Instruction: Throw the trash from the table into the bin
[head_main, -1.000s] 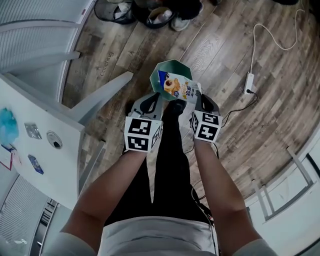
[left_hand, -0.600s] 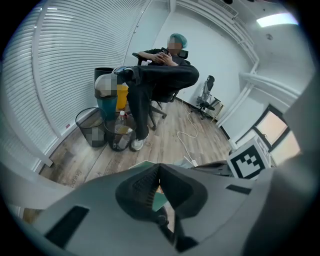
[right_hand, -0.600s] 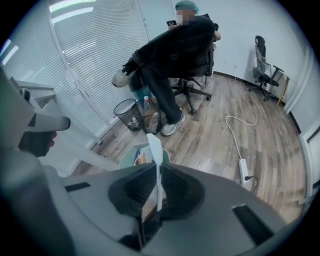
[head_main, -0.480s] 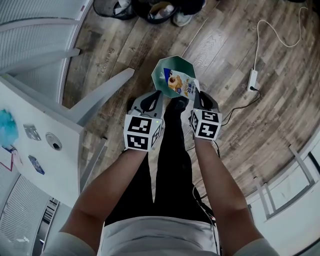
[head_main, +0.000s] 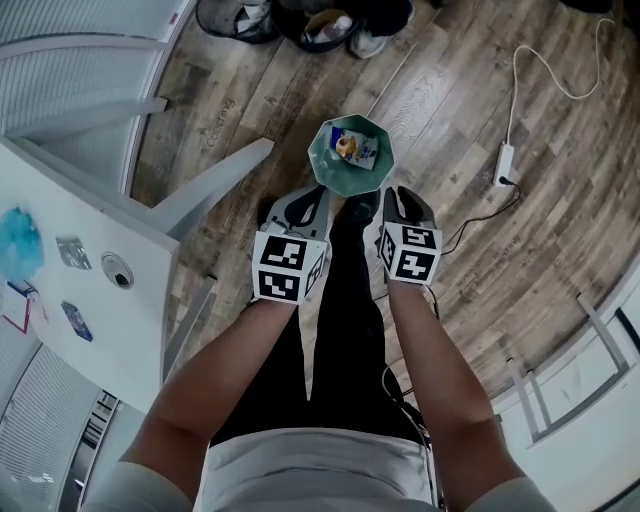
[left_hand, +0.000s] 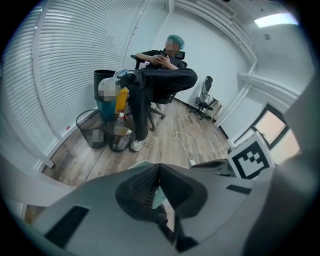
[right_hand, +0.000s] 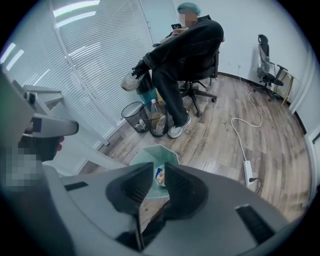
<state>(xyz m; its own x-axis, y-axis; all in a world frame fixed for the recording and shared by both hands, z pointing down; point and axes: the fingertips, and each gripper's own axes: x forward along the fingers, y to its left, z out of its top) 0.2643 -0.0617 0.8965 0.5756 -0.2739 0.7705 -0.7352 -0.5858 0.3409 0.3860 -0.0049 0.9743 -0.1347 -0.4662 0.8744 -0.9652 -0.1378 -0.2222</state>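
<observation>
Over floor bin: snack packet lies inside. Right gripper just parting, narrow gap, empty; left gripper pressed together. Advise: widen fully, lift clear of rim, then return to desk for remaining litter.

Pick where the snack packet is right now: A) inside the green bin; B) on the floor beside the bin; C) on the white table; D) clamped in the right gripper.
A: the snack packet lies inside the green bin on the floor, while the right gripper, whose jaws have just been opening, has nothing between them.
</observation>
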